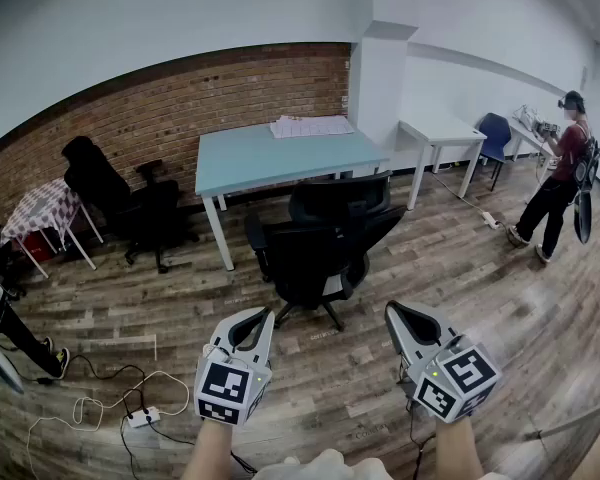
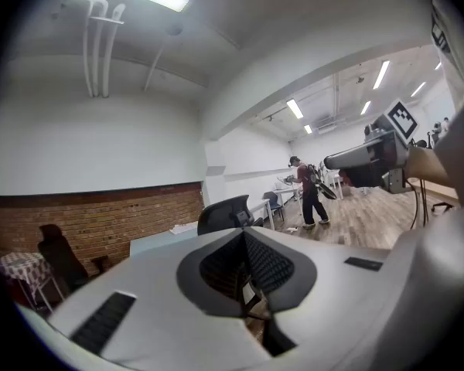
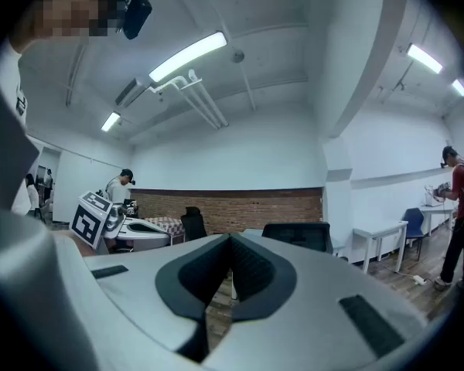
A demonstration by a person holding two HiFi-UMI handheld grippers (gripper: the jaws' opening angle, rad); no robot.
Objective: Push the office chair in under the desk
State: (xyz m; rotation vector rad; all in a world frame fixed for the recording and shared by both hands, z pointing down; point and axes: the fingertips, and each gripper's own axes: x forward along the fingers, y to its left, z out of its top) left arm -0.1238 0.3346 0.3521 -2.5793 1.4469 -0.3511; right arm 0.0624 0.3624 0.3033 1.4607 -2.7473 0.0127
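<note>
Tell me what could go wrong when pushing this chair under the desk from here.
The office chair stands off-centre to the desk, so an armrest might hit a leg. The left gripper and right gripper are shut; the fingers could slip off the backrest and spin the chair.

Bright, even light from ceiling tubes [image 3: 187, 55], which glare white; shadows on the floor [image 1: 480, 268] are faint. Fisheye bending throughout, dark vignetted corners in both gripper views

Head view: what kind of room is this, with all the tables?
It looks like an office or workroom. A black office chair stands in front of a light-blue desk. A white desk stands by the far wall, and another black chair waits by the brick wall.
</note>
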